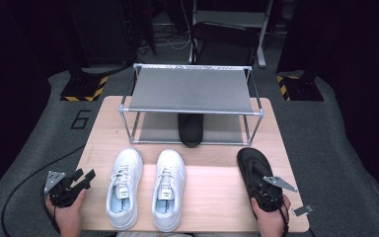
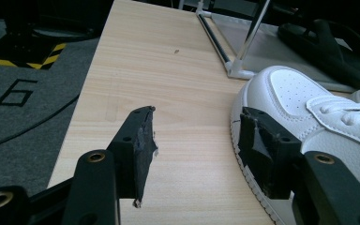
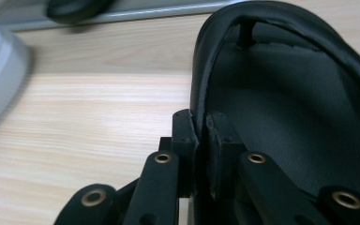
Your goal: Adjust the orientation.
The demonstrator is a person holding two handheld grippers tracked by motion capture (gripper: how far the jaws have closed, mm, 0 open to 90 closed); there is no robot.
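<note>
Black sandal (image 1: 256,170) pinched by right gripper (image 1: 269,192), near right corner of table (image 1: 212,190).

High view: sandal lies toe away from the person, heel at the right hand; its mate (image 1: 190,129) sits on the lower shelf of the metal rack (image 1: 192,91), top shelf bare. Two white sneakers (image 1: 145,187) stand side by side mid-table. Left gripper (image 1: 81,178) hovers at the left table edge, hand low, pointing toward the sneakers.
Left gripper view: jaws spread wide, nothing between; right jaw just beside the left sneaker's (image 2: 309,117) sole, contact unclear.
Right gripper view: jaws clamped narrow on the sandal's (image 3: 286,103) side strap, one pad either side; gripper roughly level along the table.
</note>
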